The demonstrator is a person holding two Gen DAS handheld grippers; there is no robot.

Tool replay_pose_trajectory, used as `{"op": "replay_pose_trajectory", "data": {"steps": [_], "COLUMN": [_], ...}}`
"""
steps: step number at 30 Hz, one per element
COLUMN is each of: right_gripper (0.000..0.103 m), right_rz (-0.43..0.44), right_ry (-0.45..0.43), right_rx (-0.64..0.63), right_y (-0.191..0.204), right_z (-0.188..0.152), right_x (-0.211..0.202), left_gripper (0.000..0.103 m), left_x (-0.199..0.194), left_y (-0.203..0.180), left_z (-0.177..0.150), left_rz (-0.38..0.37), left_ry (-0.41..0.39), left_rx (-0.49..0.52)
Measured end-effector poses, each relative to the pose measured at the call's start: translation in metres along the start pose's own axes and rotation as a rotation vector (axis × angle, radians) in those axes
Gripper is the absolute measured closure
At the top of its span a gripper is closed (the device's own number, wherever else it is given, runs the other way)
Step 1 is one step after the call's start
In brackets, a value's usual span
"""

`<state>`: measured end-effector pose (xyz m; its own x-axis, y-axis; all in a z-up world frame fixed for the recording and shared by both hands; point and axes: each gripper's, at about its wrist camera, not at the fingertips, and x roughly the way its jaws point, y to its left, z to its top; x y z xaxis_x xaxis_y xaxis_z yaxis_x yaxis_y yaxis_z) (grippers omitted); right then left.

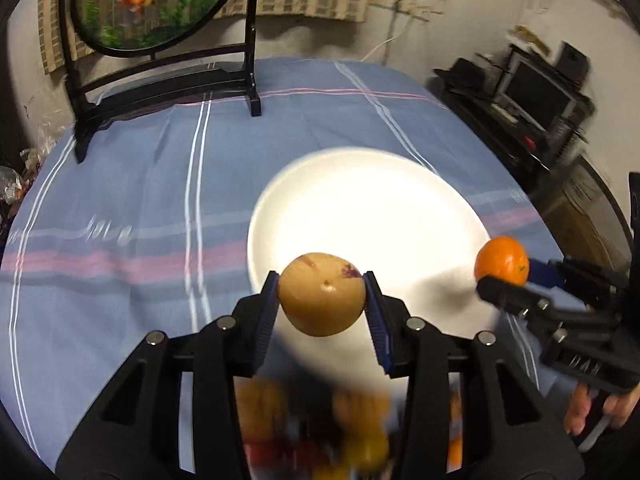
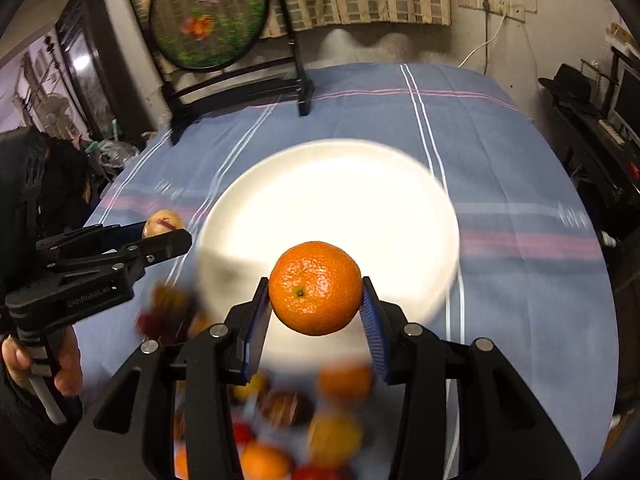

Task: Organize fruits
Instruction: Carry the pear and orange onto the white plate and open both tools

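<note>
My left gripper (image 1: 322, 300) is shut on a tan round fruit (image 1: 322, 294) with a purple blotch, held above the near rim of a white plate (image 1: 368, 208). My right gripper (image 2: 316, 300) is shut on an orange (image 2: 315, 292), held above the plate's (image 2: 328, 200) near edge. In the left wrist view the right gripper (image 1: 505, 276) with the orange (image 1: 502, 260) is at the plate's right side. In the right wrist view the left gripper (image 2: 166, 232) with the tan fruit (image 2: 162, 222) is at the plate's left side. Several blurred loose fruits (image 2: 316, 432) lie on the cloth below both grippers.
A blue striped tablecloth (image 1: 140, 208) covers the table. A black stand with a round fish picture (image 1: 152, 4) is at the far left edge. Dark furniture with a monitor (image 1: 540, 96) stands beyond the table's right side. The person's hand (image 2: 64, 364) holds the left gripper.
</note>
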<state>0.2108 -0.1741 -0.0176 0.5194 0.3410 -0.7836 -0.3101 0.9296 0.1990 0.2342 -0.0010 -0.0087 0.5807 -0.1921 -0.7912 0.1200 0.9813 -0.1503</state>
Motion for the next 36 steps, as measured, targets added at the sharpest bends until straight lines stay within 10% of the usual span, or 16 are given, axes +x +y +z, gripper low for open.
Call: {"op": "replay_pose_trajectory", "data": {"steps": [9, 11, 13, 17, 25, 36], "right_gripper": [0.058, 0.037, 0.017, 0.015, 0.004, 0.004], "right_rz": [-0.022, -0.039, -0.06, -0.047, -0.094, -0.073], "right_ry": [0.166, 0.148, 0.121, 0.099, -0.026, -0.046], "right_rx": [0.05, 0.04, 0.024, 0.02, -0.042, 0.062], "right_y": [-0.032, -0.033, -0.032, -0.03, 0.002, 0.026], "right_z": [0.048, 0.052, 0.056, 0.056, -0.013, -0.125], "right_x": [0.102, 0.102, 0.098, 0.071, -0.036, -0.084], "left_gripper": [0.06, 0.058, 0.032, 0.025, 0.01, 0.01], "left_x": [0.102, 0.108, 0.105, 0.073, -0.042, -0.083], "left_y": [-0.003, -0.004, -0.004, -0.004, -0.014, -0.005], "left_z": [0.053, 0.057, 0.059, 0.06, -0.026, -0.15], "left_rz": [-0.012, -0.003, -0.003, 0.002, 0.013, 0.017], "left_ry": [0.138, 0.134, 0.12, 0.056, -0.071, -0.066], "left_rx": [-0.044, -0.042, -0.047, -0.027, -0.002, -0.082]}}
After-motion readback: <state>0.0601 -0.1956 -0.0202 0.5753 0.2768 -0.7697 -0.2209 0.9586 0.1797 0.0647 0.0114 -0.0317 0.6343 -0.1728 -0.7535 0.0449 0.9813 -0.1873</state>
